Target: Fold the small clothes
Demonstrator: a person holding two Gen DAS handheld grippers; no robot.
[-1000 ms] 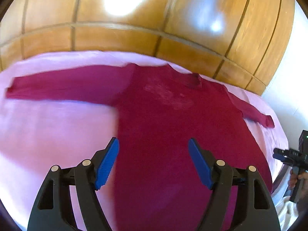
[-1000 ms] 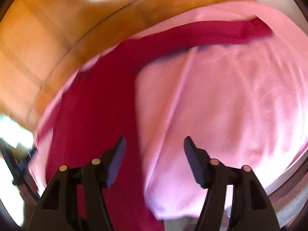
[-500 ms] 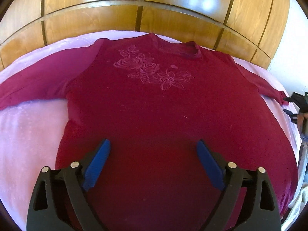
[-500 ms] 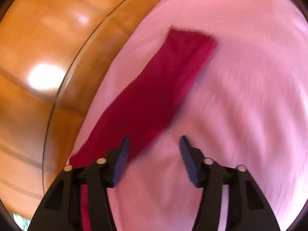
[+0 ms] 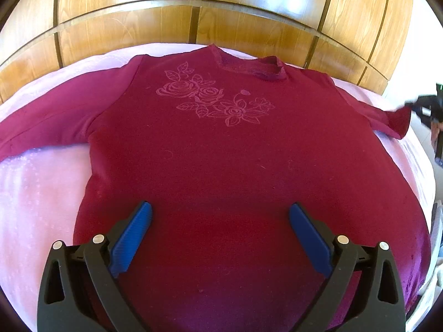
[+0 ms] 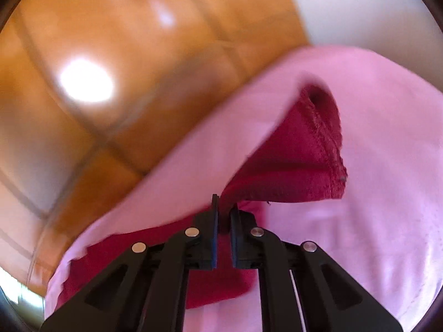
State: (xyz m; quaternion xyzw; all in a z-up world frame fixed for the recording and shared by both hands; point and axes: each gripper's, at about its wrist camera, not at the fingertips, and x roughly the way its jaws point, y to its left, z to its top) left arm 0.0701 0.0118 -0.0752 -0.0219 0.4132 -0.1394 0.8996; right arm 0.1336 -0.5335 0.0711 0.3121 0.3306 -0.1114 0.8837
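A dark red long-sleeved top (image 5: 221, 152) with a rose pattern lies face up and spread flat on a pink sheet (image 5: 36, 193). My left gripper (image 5: 220, 215) is open and empty, hovering over the lower body of the top. My right gripper (image 6: 224, 207) is shut on the right sleeve (image 6: 299, 160) near its cuff and lifts it off the sheet; the cuff opening faces the camera. In the left wrist view the right gripper (image 5: 426, 108) shows at the far right by the raised sleeve end (image 5: 396, 121).
A wooden panelled headboard (image 5: 207, 16) runs along the far side of the bed. A white wall (image 6: 360, 5) stands past the bed's right edge. The left sleeve (image 5: 47, 121) lies stretched out on the sheet.
My right gripper moved onto the right sleeve, closed on it near the cuff and lifted it. My left gripper moved to the right, to over the middle of the top, still open.
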